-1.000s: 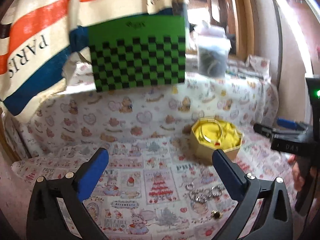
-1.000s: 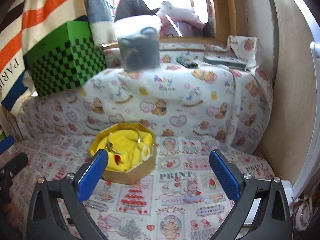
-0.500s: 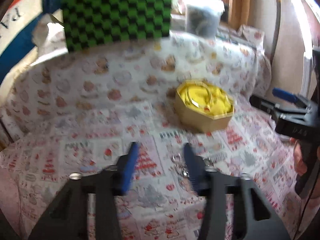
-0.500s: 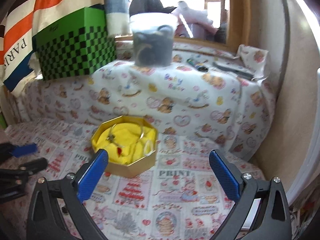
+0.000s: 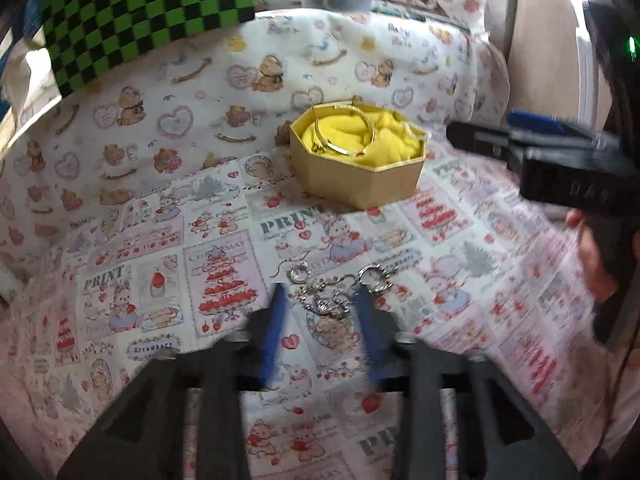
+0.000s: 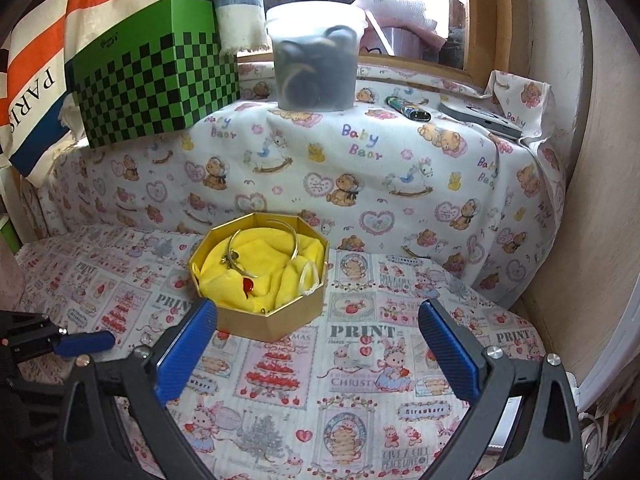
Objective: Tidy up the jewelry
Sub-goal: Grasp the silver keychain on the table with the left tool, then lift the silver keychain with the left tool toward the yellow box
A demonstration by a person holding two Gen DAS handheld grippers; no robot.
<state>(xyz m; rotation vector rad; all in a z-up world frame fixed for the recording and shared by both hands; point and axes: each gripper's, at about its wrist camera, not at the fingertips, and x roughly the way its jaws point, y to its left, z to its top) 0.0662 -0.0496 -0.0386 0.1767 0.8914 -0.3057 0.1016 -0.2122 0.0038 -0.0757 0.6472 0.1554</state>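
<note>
Silver chain (image 5: 326, 300) between half-closed left tongs (image 5: 320, 308)

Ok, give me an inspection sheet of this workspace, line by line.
Surface: printed cloth covering the work area and the raised ledge behind.
Job's things: gold octagonal box with yellow lining, gold bangle inside; silver jewelry cluster on the cloth.
Clutter: green checkered box, lidded plastic tub, lighter on the ledge.
Grippers: left gripper partly closed around the cluster, not gripping yet; right gripper open, empty.
Cables: white cord at right edge.
Surroundings: striped PARIS bag, window behind.
</note>
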